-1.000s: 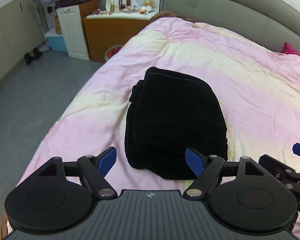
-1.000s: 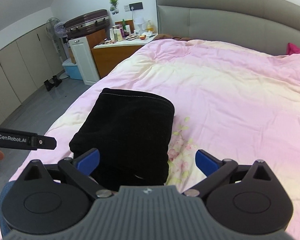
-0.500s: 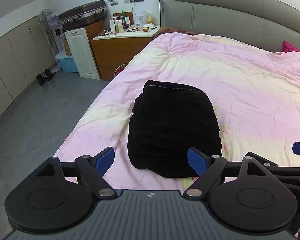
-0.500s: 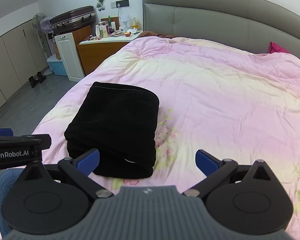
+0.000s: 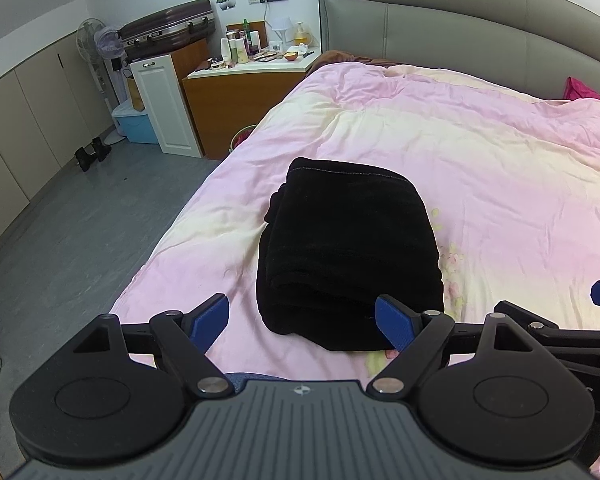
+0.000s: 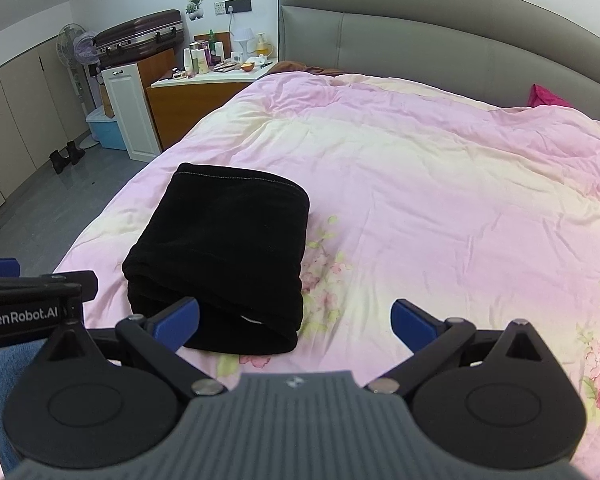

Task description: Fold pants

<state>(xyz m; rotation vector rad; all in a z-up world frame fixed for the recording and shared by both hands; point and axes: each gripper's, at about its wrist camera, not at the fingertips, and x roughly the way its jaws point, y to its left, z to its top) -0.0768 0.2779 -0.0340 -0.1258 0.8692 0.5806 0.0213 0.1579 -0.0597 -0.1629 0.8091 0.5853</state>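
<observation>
The black pants (image 5: 350, 248) lie folded into a compact thick stack on the pink quilt (image 5: 480, 184), near the bed's left edge. My left gripper (image 5: 303, 322) hangs open just in front of the stack's near end, holding nothing. In the right wrist view the same pants (image 6: 224, 256) sit left of centre. My right gripper (image 6: 296, 320) is open and empty, its left fingertip (image 6: 180, 320) overlapping the stack's near corner in view. Each gripper shows at the edge of the other's view.
A grey headboard (image 5: 460, 36) runs along the far side of the bed. A wooden nightstand (image 5: 244, 96) crowded with bottles, a white cabinet (image 5: 164, 108) and a suitcase (image 5: 168, 36) stand at the left. Grey floor (image 5: 72, 240) lies beside the bed. A denim-clad leg (image 6: 4, 384) shows low left.
Both grippers have drawn back and risen away from the folded pants, so more of the room and headboard shows. The pants have stayed put and both grippers remain open.
</observation>
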